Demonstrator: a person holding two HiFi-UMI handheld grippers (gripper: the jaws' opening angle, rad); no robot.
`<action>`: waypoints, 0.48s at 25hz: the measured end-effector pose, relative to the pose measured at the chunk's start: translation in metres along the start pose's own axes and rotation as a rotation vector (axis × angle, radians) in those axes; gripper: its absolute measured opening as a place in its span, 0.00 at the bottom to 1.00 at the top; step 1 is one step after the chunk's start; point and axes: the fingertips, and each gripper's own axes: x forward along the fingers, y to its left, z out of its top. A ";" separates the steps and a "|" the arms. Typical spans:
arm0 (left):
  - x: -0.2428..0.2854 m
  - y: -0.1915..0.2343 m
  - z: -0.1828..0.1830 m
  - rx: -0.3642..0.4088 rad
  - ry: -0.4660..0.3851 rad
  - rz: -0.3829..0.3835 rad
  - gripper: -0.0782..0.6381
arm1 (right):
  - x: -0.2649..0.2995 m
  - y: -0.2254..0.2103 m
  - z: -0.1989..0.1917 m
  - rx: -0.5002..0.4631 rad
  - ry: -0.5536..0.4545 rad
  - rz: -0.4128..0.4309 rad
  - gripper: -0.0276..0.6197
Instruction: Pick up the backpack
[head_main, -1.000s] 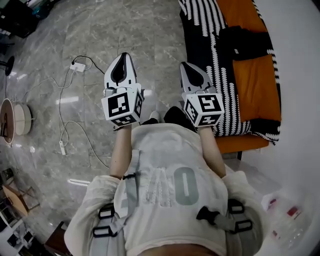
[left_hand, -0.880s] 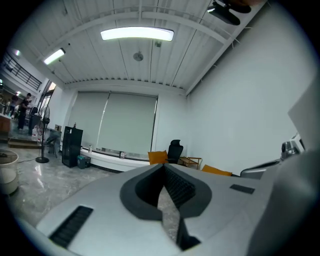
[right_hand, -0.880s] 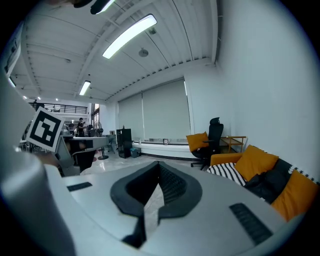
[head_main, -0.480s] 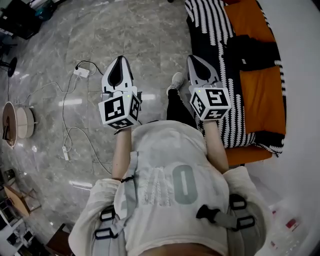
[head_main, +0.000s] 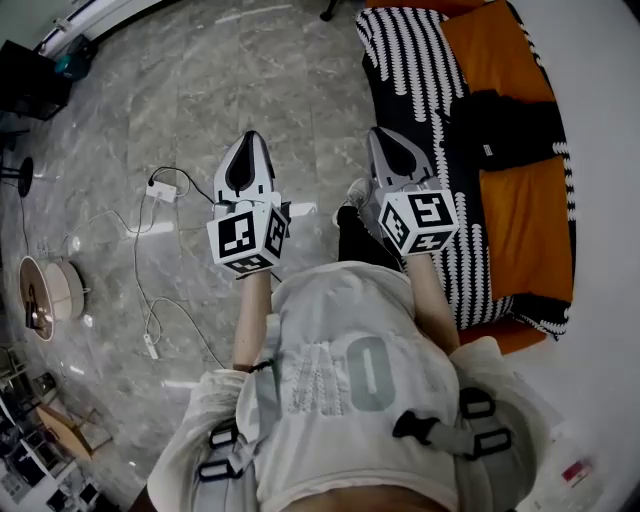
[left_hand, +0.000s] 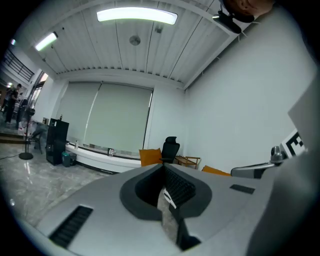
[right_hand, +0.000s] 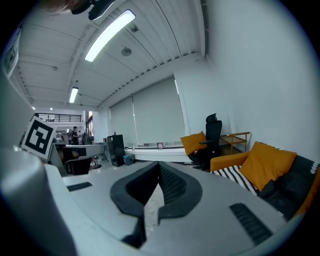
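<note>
A black backpack (head_main: 505, 125) lies on the orange sofa (head_main: 525, 205) at the right of the head view. In the right gripper view a dark bag-like shape (right_hand: 295, 186) beside an orange cushion (right_hand: 269, 165) looks like the same backpack. My left gripper (head_main: 248, 142) is held out over the marble floor, shut and empty, its jaws (left_hand: 163, 174) closed on nothing. My right gripper (head_main: 386, 136) is shut and empty too (right_hand: 159, 169). It hangs over the sofa's near edge, left of the backpack and apart from it.
A black-and-white striped blanket (head_main: 420, 70) covers the sofa's left side. A white power strip (head_main: 160, 188) with trailing cable lies on the floor at the left, near a round object (head_main: 50, 290). A black office chair (right_hand: 212, 134) stands ahead. My foot (head_main: 358, 190) shows between the grippers.
The floor and sofa have slid down the head view as I walked forward along the sofa. Both grippers travelled with me and stayed shut. The backpack now lies nearer the right gripper.
</note>
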 end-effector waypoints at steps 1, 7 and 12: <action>0.022 -0.004 0.002 0.000 -0.001 -0.010 0.14 | 0.013 -0.016 0.007 0.004 -0.002 -0.009 0.05; 0.178 -0.055 0.012 0.008 0.022 -0.116 0.14 | 0.069 -0.140 0.051 0.081 -0.038 -0.128 0.05; 0.283 -0.123 0.031 0.048 0.004 -0.274 0.14 | 0.076 -0.245 0.080 0.122 -0.096 -0.289 0.05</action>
